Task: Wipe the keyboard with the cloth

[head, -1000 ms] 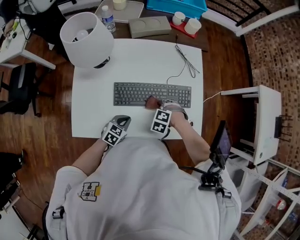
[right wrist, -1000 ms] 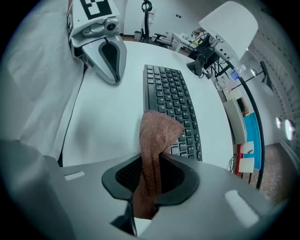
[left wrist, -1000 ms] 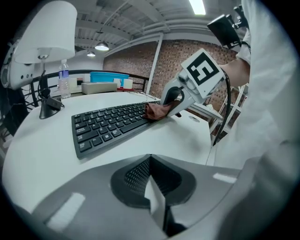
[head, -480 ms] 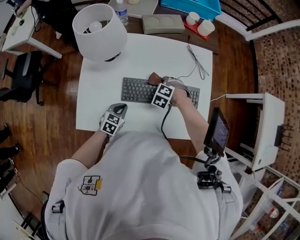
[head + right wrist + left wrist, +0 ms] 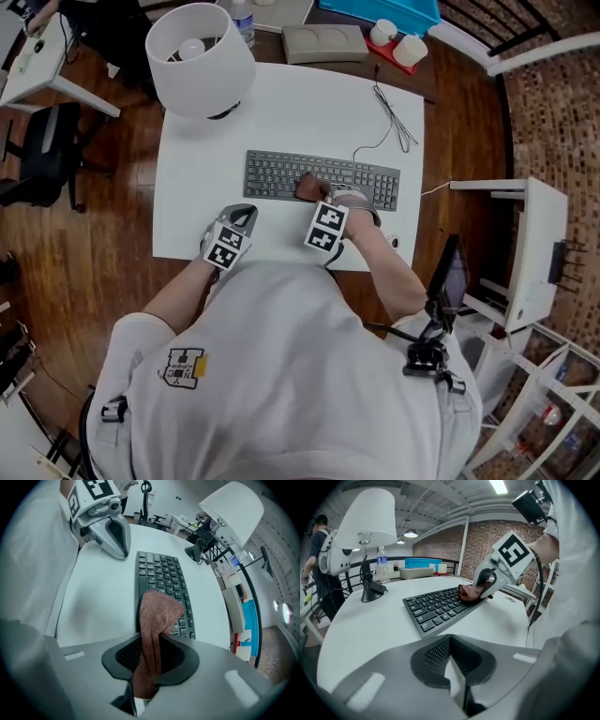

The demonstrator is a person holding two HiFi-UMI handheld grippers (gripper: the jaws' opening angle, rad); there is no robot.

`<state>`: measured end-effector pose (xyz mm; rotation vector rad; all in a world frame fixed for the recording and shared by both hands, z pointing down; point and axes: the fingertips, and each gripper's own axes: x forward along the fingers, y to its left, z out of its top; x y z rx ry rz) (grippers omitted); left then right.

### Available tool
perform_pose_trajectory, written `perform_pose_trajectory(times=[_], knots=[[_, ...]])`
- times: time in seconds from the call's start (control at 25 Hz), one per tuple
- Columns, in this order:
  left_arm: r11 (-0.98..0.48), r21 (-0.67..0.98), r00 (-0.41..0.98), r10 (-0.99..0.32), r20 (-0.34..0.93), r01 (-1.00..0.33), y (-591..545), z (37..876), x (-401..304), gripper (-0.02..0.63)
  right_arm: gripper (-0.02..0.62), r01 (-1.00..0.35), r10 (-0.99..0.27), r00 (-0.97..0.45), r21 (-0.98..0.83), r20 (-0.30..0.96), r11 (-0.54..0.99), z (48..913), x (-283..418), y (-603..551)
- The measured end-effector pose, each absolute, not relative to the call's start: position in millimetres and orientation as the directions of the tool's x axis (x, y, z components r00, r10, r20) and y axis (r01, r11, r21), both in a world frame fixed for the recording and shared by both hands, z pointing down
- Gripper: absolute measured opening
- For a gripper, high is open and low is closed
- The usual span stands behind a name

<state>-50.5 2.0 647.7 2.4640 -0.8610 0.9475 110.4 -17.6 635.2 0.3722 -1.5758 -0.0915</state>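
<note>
Currently right hand-held gripper (image 5: 319,193) clamps brown cloth (image 5: 157,616) on keyboard (image 5: 272,174); left hand-held gripper (image 5: 242,217) closed, empty, over table (image 5: 281,112).

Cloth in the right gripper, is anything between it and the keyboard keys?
Nothing visible does. The cloth, clamped in the right gripper's jaws, lies on the keyboard's keys near its middle. The left gripper is off to the side, clear of the keyboard.
</note>
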Motion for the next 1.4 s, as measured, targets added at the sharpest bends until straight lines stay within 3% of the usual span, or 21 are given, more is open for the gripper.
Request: perform_pose_trajectory(times=[0.28,0.56,0.88,1.4], knots=[[-0.773,0.11,0.608,-0.394,0.689,-0.625,6.3,651.5,-48.3,0.0,0.081,-0.192,-0.286,-0.018,0.278,0.958,0.941,631.0,101.8,-8.6],[-0.771,0.148,0.616,-0.36,0.701,-0.619,-1.8,649.3,-45.2,0.0,0.081,-0.198,-0.4,-0.022,0.388,0.916,0.9,609.3,85.8,-109.0],[-0.771,0.173,0.623,-0.337,0.706,-0.613,-4.3,642.3,-49.5,0.0,0.081,-0.132,-0.341,-0.009,0.337,0.94,0.932,627.4,61.3,-109.8],[-0.789,0.165,0.64,-0.334,0.692,-0.591,0.7,641.1,-47.7,0.0,0.081,-0.094,-0.22,-0.038,0.216,0.975,0.972,638.3,47.7,3.3]])
